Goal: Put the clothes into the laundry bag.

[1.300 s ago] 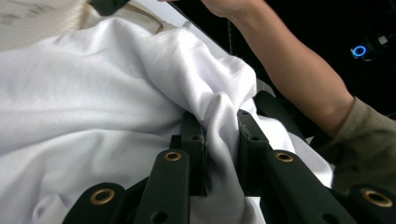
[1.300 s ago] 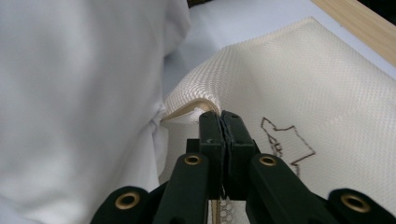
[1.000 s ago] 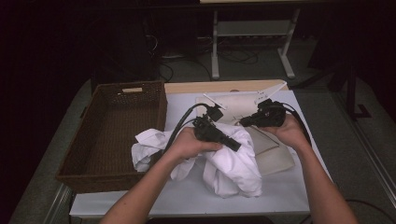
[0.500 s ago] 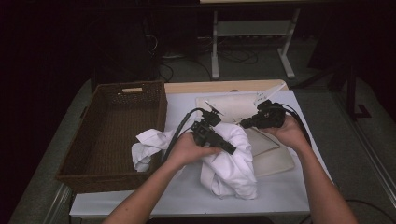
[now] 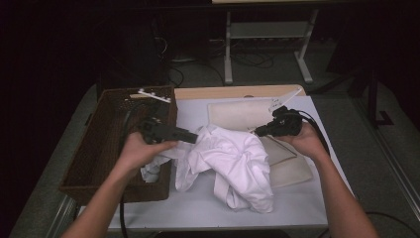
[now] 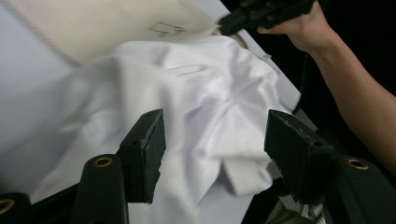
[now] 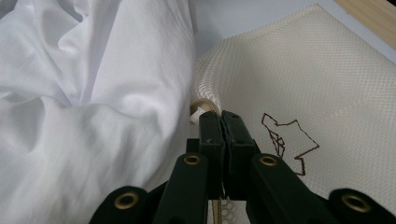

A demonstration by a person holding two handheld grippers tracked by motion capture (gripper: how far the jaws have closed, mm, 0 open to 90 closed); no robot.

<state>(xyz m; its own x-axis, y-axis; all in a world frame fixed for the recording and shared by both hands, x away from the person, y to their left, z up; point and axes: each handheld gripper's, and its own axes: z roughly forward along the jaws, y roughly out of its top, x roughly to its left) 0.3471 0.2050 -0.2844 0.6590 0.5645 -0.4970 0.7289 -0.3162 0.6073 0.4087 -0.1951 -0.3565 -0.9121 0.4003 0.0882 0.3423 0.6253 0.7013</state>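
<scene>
One white garment [image 5: 233, 163] lies crumpled at the middle of the counter [image 5: 198, 208], partly over one cream mesh bag [image 5: 297, 171] at its 3 o'clock. One wicker basket [image 5: 106, 144] stands at its 9 o'clock. Two grippers are at work. The left hand-held gripper [image 6: 212, 140], whose jaws have just been opening, stands wide with nothing pinched, the garment beyond. The right hand-held gripper [image 7: 222, 119] is clamped on the bag's rolled edge.

Each hand carries a matte black two-jaw gripper: the left gripper [image 6: 212, 154] has blocky rectangular jaws with roughened edges, the right gripper [image 7: 223, 126] slimmer ones. Brass-coloured rivets mark the jaw arms. Black cables [image 5: 322, 136] trail behind. The person's forearms are bare, unsleeved.
</scene>
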